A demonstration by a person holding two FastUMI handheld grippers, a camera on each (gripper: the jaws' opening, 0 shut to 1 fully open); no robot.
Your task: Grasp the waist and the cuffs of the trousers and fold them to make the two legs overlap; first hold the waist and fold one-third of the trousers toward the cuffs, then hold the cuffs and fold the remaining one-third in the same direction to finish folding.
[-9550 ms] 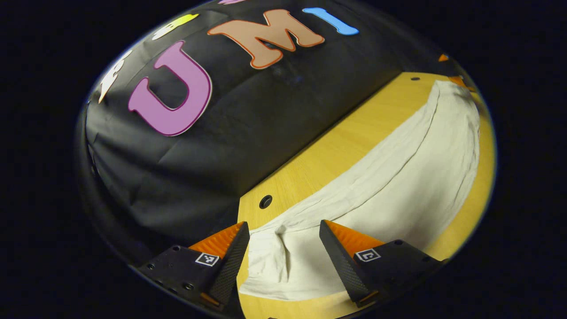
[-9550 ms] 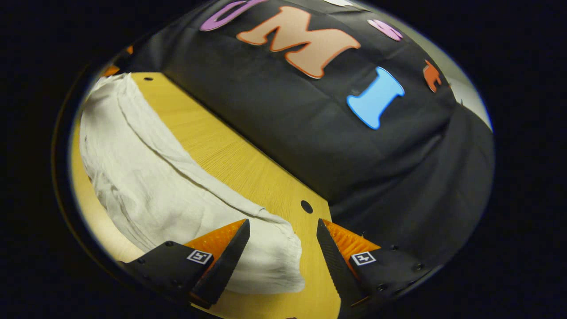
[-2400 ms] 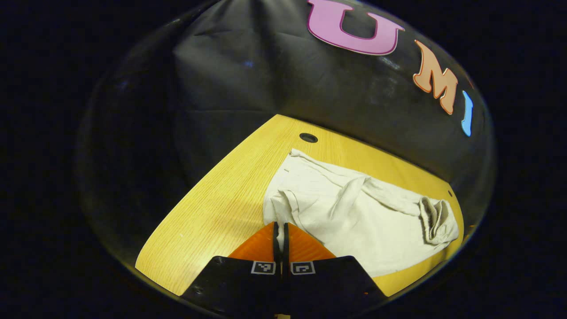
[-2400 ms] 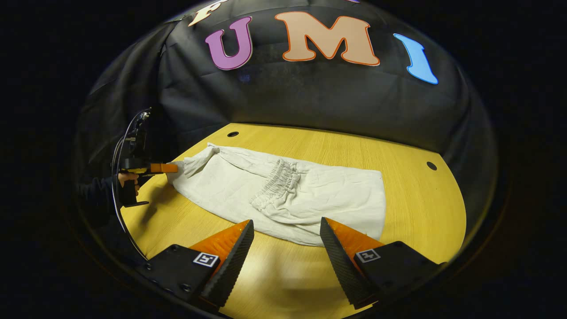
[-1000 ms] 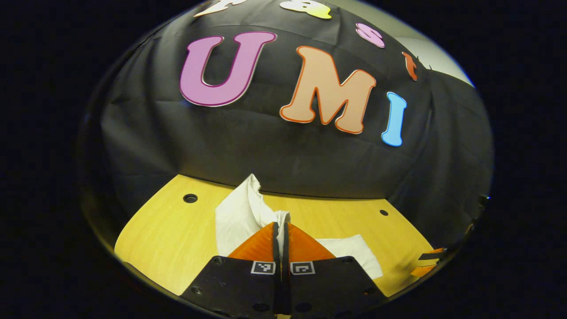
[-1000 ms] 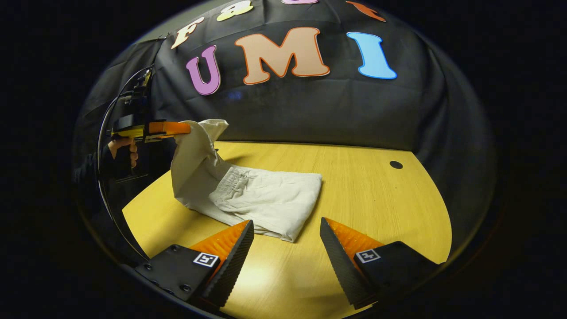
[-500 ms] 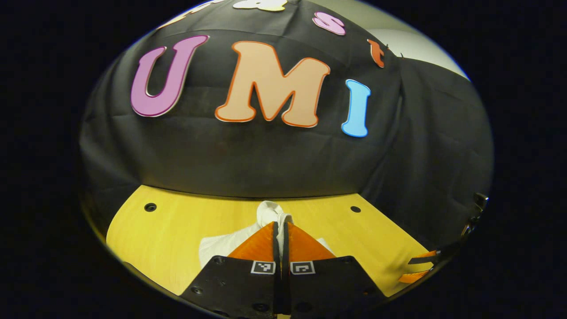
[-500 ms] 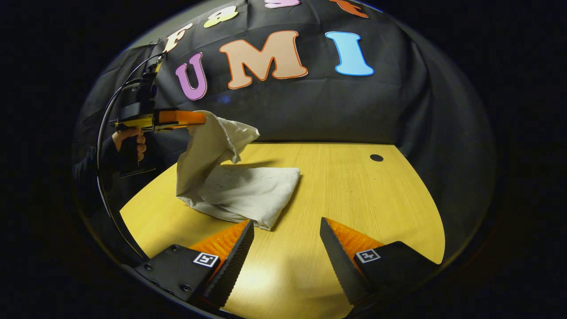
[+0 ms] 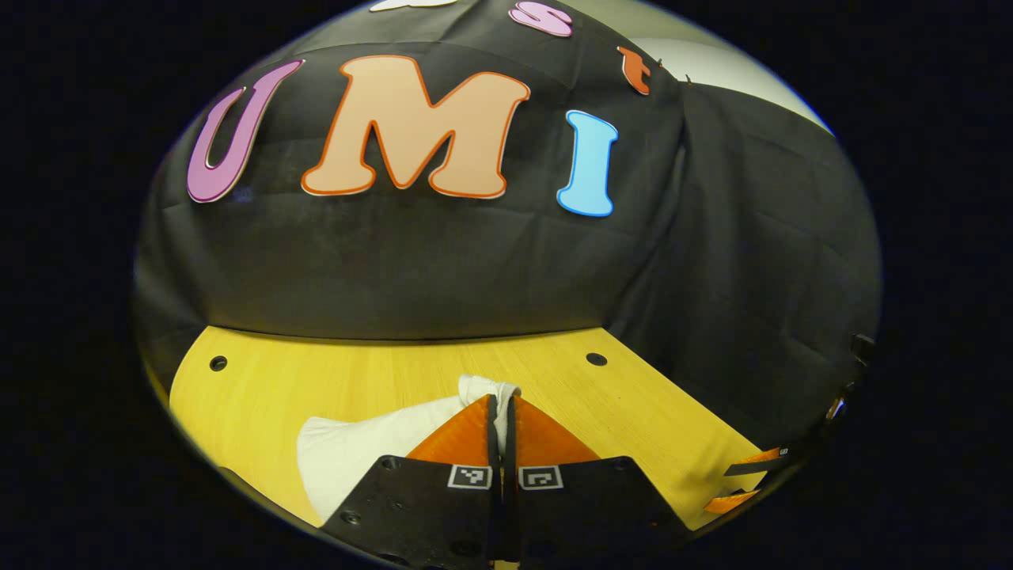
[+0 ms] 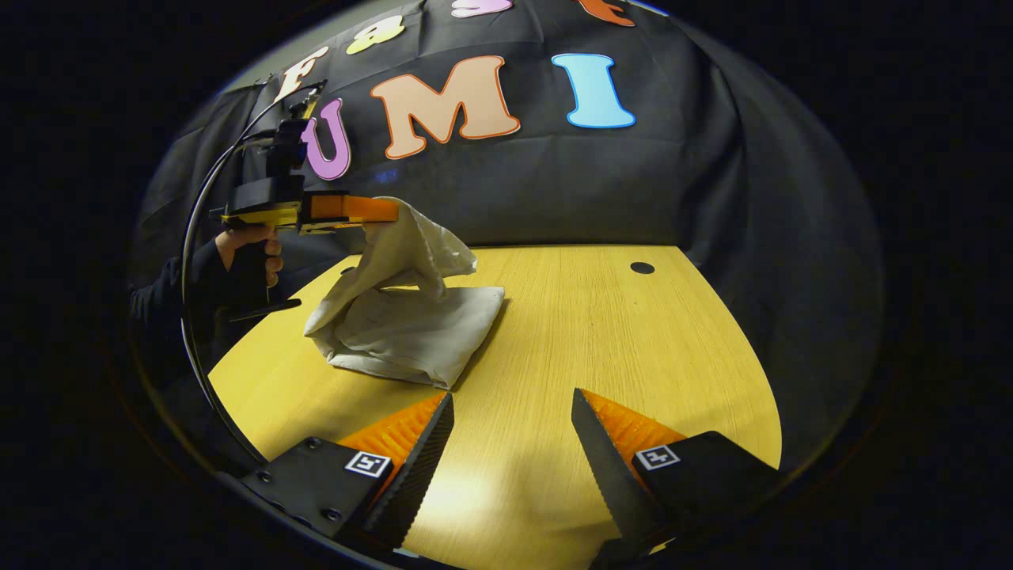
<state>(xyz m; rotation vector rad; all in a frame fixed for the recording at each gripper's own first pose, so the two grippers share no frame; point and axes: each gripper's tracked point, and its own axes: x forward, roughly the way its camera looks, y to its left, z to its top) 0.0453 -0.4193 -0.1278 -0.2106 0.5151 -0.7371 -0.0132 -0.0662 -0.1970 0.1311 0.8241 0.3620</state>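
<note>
In your right gripper view the trousers [image 10: 411, 332] lie folded on the tabletop [image 10: 601, 340], left of its middle, with the booth wall behind. Your left claw [image 10: 388, 210] hangs above the pile at its left side, lifting one end of the cloth off the stack. Your right claw [image 10: 510, 443] sits nearer you, over bare tabletop, apart from the cloth. In your left gripper view the trousers [image 9: 356, 447] spread left of and below your left claw [image 9: 502, 416]
</note>
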